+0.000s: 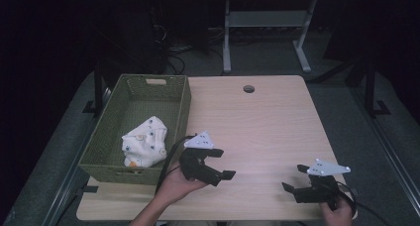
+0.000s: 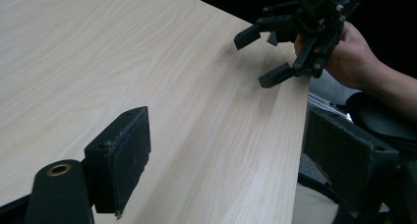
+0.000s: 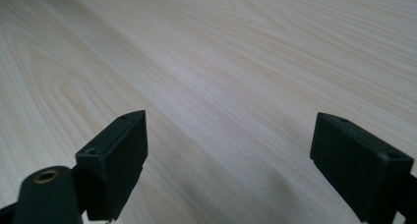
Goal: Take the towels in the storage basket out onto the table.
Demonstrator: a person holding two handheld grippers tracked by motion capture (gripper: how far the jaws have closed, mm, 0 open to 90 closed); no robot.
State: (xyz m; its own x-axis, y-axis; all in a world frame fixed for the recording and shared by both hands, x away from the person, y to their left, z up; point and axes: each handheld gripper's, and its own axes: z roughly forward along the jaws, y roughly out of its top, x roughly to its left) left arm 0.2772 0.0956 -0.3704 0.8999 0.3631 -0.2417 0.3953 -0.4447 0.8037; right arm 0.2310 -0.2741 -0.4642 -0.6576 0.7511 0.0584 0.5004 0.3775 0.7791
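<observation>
Jaws on both the left gripper [image 1: 219,163] and right gripper [image 1: 293,178] are spread wide, holding nothing, just over the pale wood-grain surface [image 1: 257,122]. Dark room, grey floor. Left of them, the green woven basket [image 1: 183,107] holds a crumpled white patterned cloth [image 1: 144,141], close to the left gripper.

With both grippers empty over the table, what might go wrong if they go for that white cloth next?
1. The left gripper is nearest the cloth, but the basket wall stands between them and could be knocked.
2. The right gripper hovers near the table front edge, so its trailing cable might snag there.
</observation>
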